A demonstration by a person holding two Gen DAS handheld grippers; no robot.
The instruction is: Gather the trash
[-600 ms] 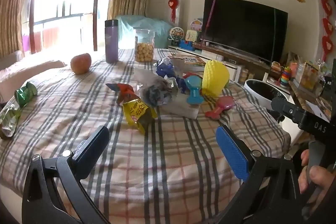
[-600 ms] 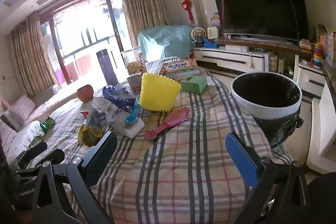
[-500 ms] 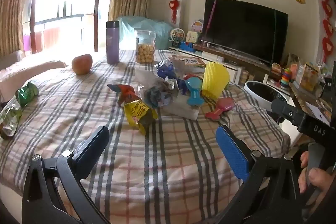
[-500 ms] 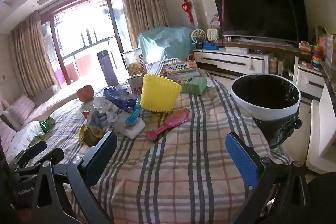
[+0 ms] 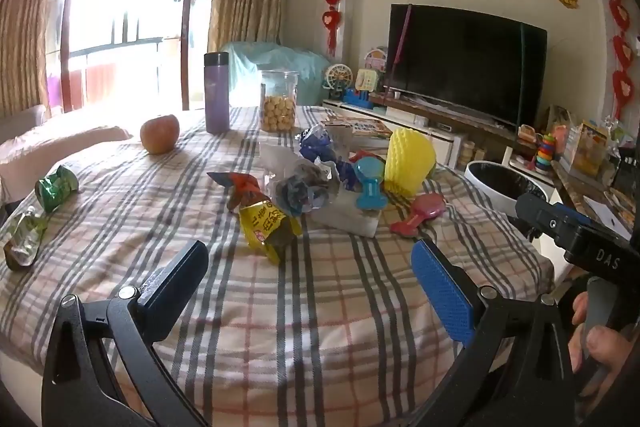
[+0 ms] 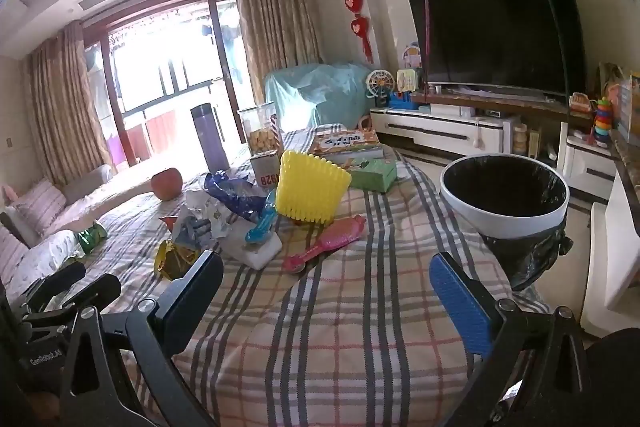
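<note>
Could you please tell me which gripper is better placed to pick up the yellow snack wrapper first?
Left. The yellow snack wrapper lies just ahead of the open left gripper; for the right gripper it sits off to the side.

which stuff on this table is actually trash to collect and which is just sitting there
Belongs to the job:
yellow snack wrapper
red wrapper
crumpled blue wrapper
crumpled foil wrappers
green wrappers
bin with black liner

Just lying about:
apple
purple flask
cookie jar
yellow basket
pink toy spoon
blue toy
green box
</note>
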